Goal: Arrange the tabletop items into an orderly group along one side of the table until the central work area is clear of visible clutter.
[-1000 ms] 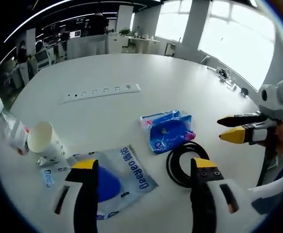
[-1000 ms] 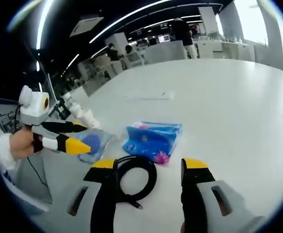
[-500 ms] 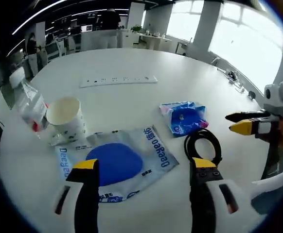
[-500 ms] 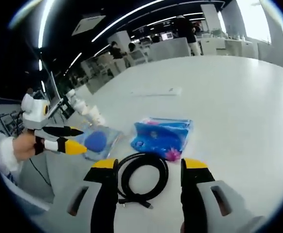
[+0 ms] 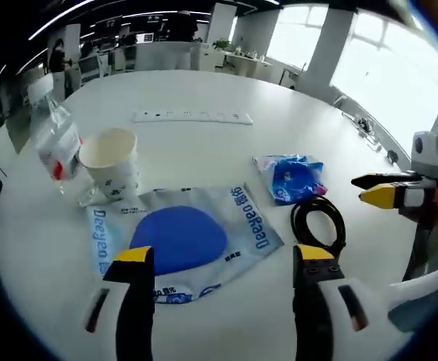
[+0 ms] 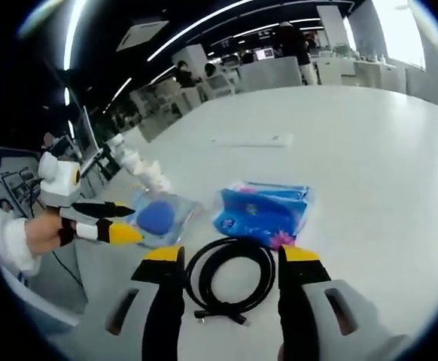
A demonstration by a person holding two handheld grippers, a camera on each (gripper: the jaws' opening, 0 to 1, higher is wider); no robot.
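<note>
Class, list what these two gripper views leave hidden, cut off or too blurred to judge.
- Plastic bottle, left gripper view: label blurred, unreadable.
- Flat packet, left gripper view: near edge hidden behind the left gripper's fingers.
- Cable coil, right gripper view: both sides covered by the right gripper's fingers.
- Power strip, right gripper view: sockets too small.

Black gripper (image 5: 222,256), yellow tips, white sleeve (image 6: 13,244)

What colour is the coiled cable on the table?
Black. The coiled cable shows best in the right gripper view.
</note>
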